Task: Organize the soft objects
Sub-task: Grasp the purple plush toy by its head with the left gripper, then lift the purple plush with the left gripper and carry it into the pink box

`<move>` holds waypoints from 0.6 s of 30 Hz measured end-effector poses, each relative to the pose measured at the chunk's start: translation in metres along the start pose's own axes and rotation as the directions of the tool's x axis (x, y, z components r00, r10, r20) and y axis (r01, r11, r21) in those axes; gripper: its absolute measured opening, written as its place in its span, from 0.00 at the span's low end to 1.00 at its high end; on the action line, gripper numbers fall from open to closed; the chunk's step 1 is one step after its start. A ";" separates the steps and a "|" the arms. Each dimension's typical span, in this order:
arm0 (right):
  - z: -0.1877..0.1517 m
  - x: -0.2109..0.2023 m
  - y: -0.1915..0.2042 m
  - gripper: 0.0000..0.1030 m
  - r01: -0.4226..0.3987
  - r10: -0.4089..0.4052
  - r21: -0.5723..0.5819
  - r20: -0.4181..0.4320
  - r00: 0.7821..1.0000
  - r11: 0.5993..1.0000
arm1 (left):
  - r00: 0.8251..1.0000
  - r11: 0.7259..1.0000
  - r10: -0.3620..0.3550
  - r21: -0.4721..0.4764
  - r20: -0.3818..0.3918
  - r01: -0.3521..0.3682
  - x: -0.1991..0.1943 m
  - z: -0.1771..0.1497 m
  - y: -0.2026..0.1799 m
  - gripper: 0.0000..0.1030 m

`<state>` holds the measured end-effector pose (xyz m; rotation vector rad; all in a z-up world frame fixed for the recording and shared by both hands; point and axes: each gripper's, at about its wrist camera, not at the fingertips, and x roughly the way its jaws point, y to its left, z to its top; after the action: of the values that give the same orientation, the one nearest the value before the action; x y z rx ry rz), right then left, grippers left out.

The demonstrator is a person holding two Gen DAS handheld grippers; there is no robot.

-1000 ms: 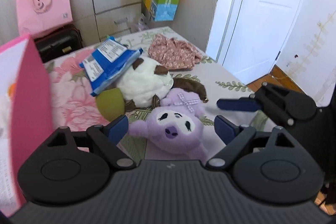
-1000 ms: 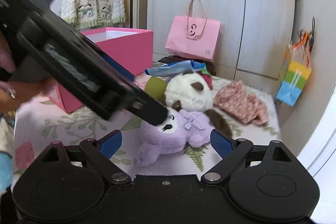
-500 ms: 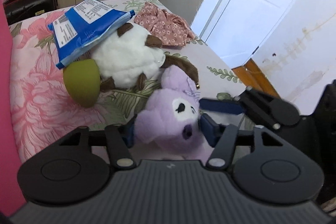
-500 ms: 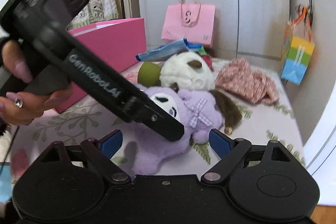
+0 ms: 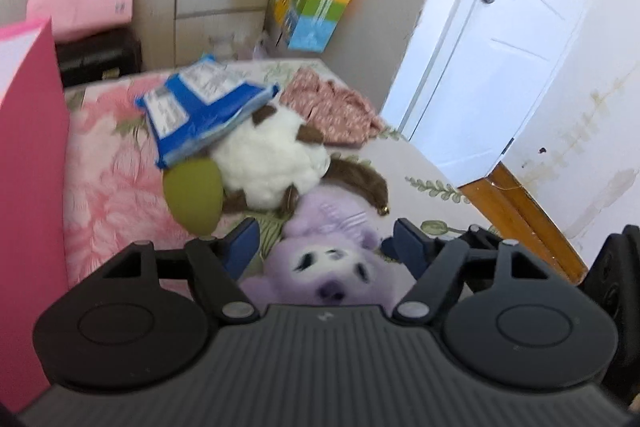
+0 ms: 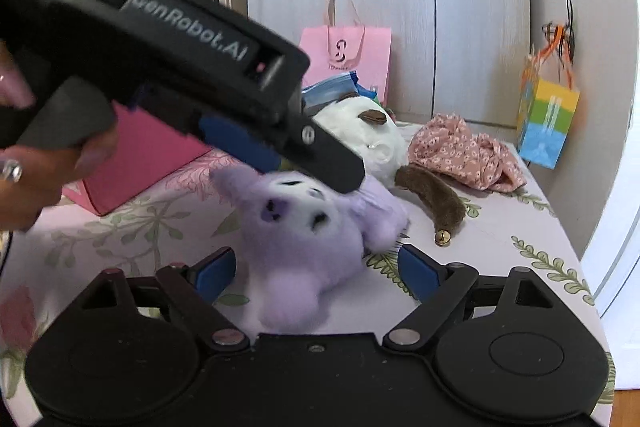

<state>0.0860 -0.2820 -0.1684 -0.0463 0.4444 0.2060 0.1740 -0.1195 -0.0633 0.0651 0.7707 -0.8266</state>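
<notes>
- Purple plush toy (image 5: 328, 275) is the item I am working on; it lies on the floral bedspread (image 5: 112, 187), face up, directly between both grippers.
- Left gripper (image 5: 320, 247): I read its jaws as opening, with the toy's head between the blue pads. I see a gap on each side in the left wrist view, so I judge nothing is clamped.
- In the right wrist view, the left gripper (image 6: 304, 167) reaches in from the upper left, and its near finger lies across the top of the toy's head (image 6: 296, 211).
- Right gripper (image 6: 316, 271): jaws stand wide apart, straddling the toy's lower body, with the pads clear of the fur on both sides.
- Long axis: in the right wrist view the toy runs from its head, farther off, to its feet close to the right gripper's base. The left gripper is therefore at the head end and the right at the foot end.
- I judge the left gripper the nearer to a grasp, since the head already sits between its pads.
- Outward: the white-and-brown plush (image 5: 272, 167) lies just beyond the purple toy, with a blue packet (image 5: 200, 111) on top of it.
- Pink box (image 5: 28, 187) stands at the left edge, a likely destination.
</notes>
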 end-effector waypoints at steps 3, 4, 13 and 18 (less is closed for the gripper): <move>-0.001 -0.001 -0.005 0.89 -0.019 0.018 0.053 0.017 1.000 0.998 | 0.999 0.999 0.010 0.038 -0.034 -0.009 0.007 0.000 -0.003 0.59; -0.001 -0.001 -0.007 0.89 -0.021 0.020 0.071 0.019 1.000 0.997 | 0.999 0.999 0.014 0.042 -0.047 -0.012 0.008 0.000 -0.003 0.57; 0.000 -0.001 0.011 0.60 -0.005 0.004 0.047 0.026 1.000 0.999 | 0.999 0.999 0.029 -0.033 -0.033 -0.030 0.009 -0.016 0.003 0.48; -0.001 -0.005 0.012 0.54 0.013 -0.018 0.093 0.048 0.999 0.996 | 0.997 0.997 0.075 0.002 0.003 -0.075 0.002 -0.024 -0.011 0.47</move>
<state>0.0786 -0.2711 -0.1674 0.0464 0.4042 0.1706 0.1532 -0.1201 -0.0791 0.0942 0.7602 -0.7562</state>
